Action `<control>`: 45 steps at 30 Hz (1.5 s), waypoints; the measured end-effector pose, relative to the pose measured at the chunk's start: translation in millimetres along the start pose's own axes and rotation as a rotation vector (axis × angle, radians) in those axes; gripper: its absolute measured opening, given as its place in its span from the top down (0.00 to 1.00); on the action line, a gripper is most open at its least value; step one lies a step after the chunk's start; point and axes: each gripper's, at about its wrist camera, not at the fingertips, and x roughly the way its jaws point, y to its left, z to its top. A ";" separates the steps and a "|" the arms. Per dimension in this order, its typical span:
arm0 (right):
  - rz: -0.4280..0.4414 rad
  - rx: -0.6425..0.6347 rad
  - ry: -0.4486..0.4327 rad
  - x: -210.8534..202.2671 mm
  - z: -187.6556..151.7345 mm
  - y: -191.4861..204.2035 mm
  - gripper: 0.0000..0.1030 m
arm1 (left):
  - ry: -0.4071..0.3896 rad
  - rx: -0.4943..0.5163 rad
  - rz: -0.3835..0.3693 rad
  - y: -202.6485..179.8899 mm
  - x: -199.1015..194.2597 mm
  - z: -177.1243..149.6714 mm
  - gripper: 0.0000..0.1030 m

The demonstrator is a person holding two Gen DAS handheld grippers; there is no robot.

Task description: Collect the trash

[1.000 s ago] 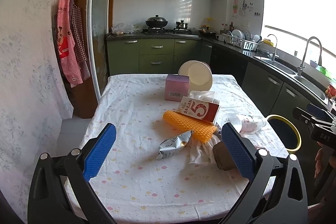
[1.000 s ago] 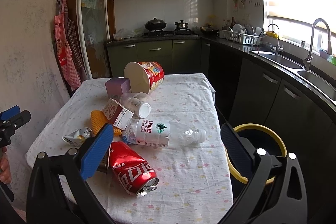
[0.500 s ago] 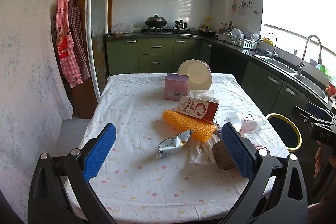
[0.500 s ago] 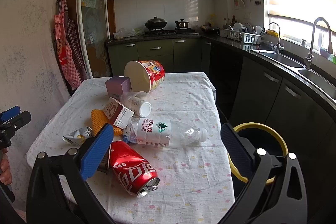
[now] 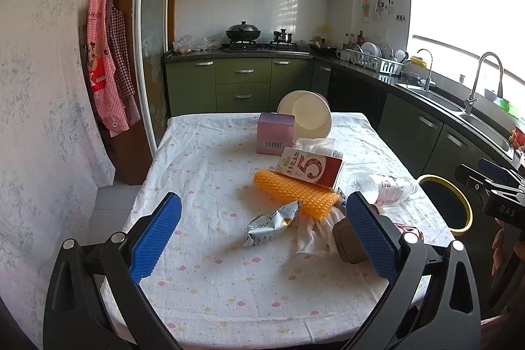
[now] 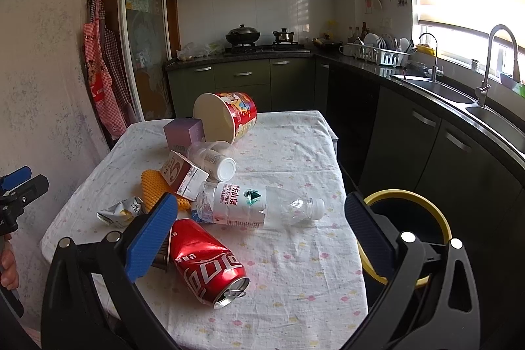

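The dented red aluminium soda can point(image 6: 206, 261) is lying near the table's point(image 6: 295, 300) front edge, just ahead of the right gripper point(image 6: 259, 235), whose fingers are spreading wide, empty. The left gripper point(image 5: 262, 238) is likewise gaping. Nothing has shifted over the last second, so collecting is not yet beginning; the yellow-rimmed black bin point(image 6: 410, 218) is waiting beside the table's right edge.

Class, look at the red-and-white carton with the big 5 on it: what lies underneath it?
The carton rests tilted on the orange foam net, whose far end disappears beneath it. Whether anything else lies under the carton is hidden from both views.
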 end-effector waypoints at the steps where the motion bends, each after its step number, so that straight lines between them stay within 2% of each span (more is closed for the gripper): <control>1: -0.001 0.000 0.000 0.1 -0.1 0.1 0.06 | 0.001 0.001 0.000 -0.4 0.1 -0.5 0.04; 25: 0.001 0.005 0.006 2.9 -1.9 -0.9 0.06 | 0.013 0.006 0.006 0.2 5.1 -2.2 0.04; 31: 0.005 -0.029 0.022 24.3 1.1 5.9 0.06 | 0.028 0.010 0.021 5.7 22.0 4.7 0.04; 38: 0.060 -0.157 0.026 72.6 41.6 31.1 0.06 | 0.005 0.028 0.055 20.2 62.3 38.6 0.04; 45: 0.034 -0.308 0.057 163.6 113.3 61.6 0.06 | -0.019 0.033 0.077 33.0 115.1 82.6 0.04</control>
